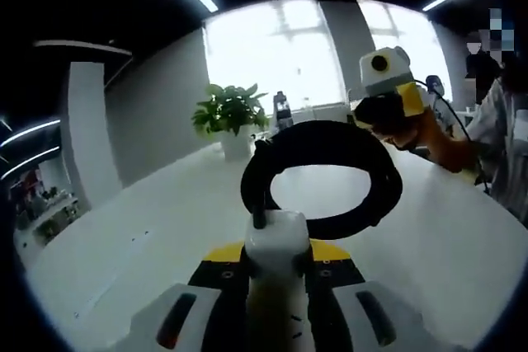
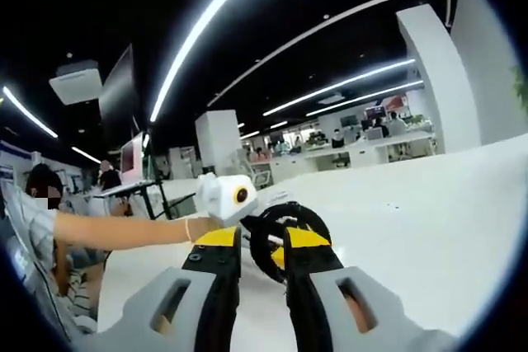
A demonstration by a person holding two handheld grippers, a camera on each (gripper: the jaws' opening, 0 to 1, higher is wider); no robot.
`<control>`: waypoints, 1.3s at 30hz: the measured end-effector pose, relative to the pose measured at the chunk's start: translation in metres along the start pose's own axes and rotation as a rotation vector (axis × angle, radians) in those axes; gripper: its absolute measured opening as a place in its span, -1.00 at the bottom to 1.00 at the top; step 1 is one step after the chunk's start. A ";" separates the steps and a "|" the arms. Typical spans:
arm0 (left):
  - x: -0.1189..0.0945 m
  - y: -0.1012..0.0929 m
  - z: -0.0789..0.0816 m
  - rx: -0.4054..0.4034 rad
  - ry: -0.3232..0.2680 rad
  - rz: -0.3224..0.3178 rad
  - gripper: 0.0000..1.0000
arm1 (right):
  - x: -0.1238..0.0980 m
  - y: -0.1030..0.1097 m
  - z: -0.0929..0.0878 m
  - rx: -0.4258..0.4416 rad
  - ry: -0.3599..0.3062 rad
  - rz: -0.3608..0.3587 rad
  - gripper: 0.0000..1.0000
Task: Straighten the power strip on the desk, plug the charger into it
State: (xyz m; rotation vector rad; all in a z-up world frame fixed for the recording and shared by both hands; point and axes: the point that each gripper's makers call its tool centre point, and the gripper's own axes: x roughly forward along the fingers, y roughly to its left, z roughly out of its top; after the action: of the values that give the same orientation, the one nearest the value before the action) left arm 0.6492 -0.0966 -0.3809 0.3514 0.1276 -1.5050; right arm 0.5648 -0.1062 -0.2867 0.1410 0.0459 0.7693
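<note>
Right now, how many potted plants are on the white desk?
1. A leafy potted plant in a white pot stands at the far side of the desk, before the window; others may be hidden.

A glossy black coiled cable loops above a white plastic charger block. The grey gripper jaws carry yellow tips, and beyond the cable stands a green leafy plant in a white pot.
</note>
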 end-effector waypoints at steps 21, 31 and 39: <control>-0.011 0.007 -0.002 -0.052 0.012 0.108 -0.01 | -0.007 0.000 -0.005 -0.029 0.032 -0.012 -0.32; -0.030 0.003 -0.006 -0.039 0.035 0.170 0.28 | -0.004 0.004 -0.008 -0.044 0.049 -0.018 -0.19; -0.049 0.001 -0.006 -0.034 0.031 0.220 0.44 | -0.003 0.003 -0.007 -0.068 0.037 -0.009 -0.07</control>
State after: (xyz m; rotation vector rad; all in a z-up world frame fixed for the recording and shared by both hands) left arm 0.6475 -0.0482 -0.3716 0.3501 0.1344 -1.2793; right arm 0.5599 -0.1054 -0.2931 0.0613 0.0557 0.7635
